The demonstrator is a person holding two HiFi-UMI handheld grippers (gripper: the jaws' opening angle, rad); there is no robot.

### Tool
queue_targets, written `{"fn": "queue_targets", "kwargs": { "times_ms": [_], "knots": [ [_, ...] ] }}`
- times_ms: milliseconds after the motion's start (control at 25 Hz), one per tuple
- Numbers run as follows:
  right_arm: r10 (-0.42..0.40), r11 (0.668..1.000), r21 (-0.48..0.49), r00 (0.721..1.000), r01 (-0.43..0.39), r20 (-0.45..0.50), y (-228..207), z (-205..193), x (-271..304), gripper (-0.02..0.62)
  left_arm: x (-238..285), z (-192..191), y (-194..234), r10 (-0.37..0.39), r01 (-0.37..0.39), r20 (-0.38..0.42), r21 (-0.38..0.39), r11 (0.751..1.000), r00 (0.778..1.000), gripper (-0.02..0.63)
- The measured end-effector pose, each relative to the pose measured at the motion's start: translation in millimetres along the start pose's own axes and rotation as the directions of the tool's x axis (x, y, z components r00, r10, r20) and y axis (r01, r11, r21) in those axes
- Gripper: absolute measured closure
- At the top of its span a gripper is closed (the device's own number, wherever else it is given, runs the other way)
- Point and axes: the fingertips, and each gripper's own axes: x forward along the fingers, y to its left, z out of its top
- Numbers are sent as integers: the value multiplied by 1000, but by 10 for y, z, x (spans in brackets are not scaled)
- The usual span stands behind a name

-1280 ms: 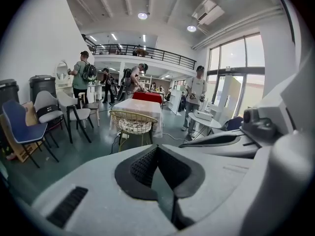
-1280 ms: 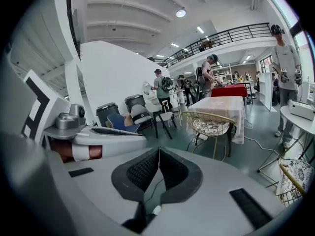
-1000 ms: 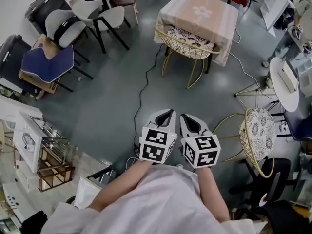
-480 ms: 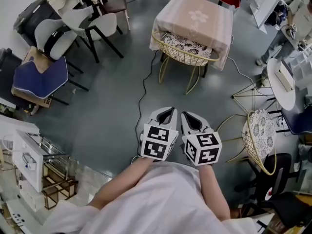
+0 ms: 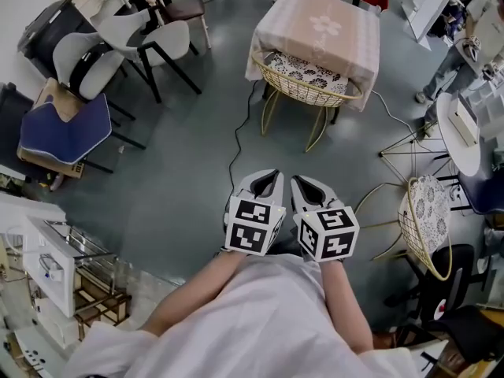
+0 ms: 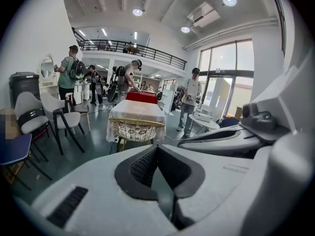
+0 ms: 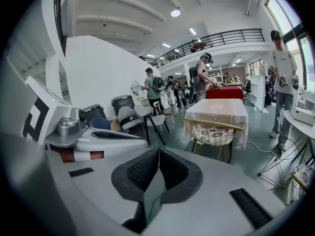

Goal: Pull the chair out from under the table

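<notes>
Pointing side by side over the grey floor (image 5: 177,160), the left gripper (image 5: 270,181) and right gripper (image 5: 302,183) each have their jaws pressed together on nothing. Well ahead of the fingertips stands the gold wire chair (image 5: 305,87) (a patterned cushion on its seat), tucked partly under the cloth-covered table (image 5: 335,22) just beyond it, and neither gripper touches it.

Lighting: bright, even; recessed ceiling lights (image 6: 229,0) and tall windows (image 6: 226,58). Shadows: soft. Gripper views: strong fisheye, black vignetted corners. Head view: sharp, edges bowed.
</notes>
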Motion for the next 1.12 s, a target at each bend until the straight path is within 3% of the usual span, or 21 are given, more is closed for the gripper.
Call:
{"fn": "queue_targets", "kwargs": {
  "times_ms": [640,1120],
  "knots": [
    [76,997,-25,997,-77,-15,-204,267,516,592,390,204,367,64,-64,-16,-2,998,998,601],
    [76,997,-6,994,-77,-80,-828,468,1067,592,1152,394,539,45,-47,-103,-14,999,994,601]
  ]
}}
